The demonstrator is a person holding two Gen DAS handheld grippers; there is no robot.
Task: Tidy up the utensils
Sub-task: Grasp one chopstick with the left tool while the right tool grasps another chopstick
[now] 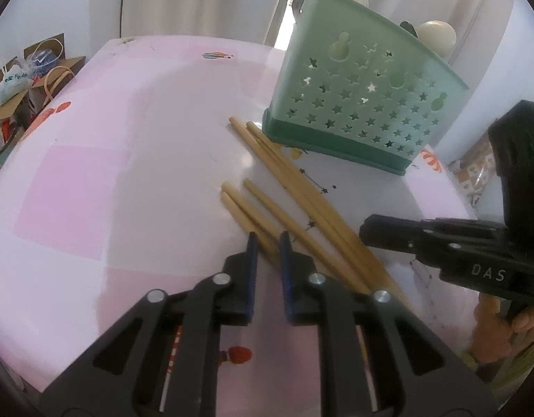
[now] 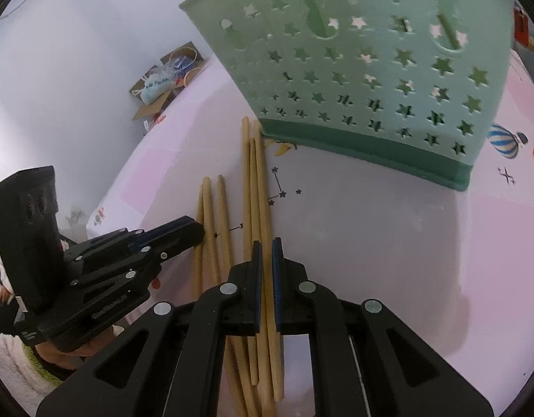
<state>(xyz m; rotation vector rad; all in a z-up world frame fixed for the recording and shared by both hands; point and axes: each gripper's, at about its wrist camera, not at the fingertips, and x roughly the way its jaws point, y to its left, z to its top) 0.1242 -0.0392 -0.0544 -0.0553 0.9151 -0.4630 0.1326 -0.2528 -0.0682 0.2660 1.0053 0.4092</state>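
Wooden chopsticks (image 2: 256,208): lying loose on the pink counter (image 1: 93,173), just beside the green caddy (image 1: 353,104), waiting to be sorted.
Left gripper (image 1: 267,243): fingers standing narrowly apart over one chopstick; no firm pinch showing.
Right gripper (image 2: 266,246): fingers closing tight on a single chopstick, likely for lifting it into the caddy.
Caddy: standing upright, already holding spoons (image 1: 437,34).

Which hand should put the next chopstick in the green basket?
Right, probably. The right gripper is shut on a chopstick whose far end lies beside the basket. The left gripper only straddles other chopsticks, gap showing, farther from it.
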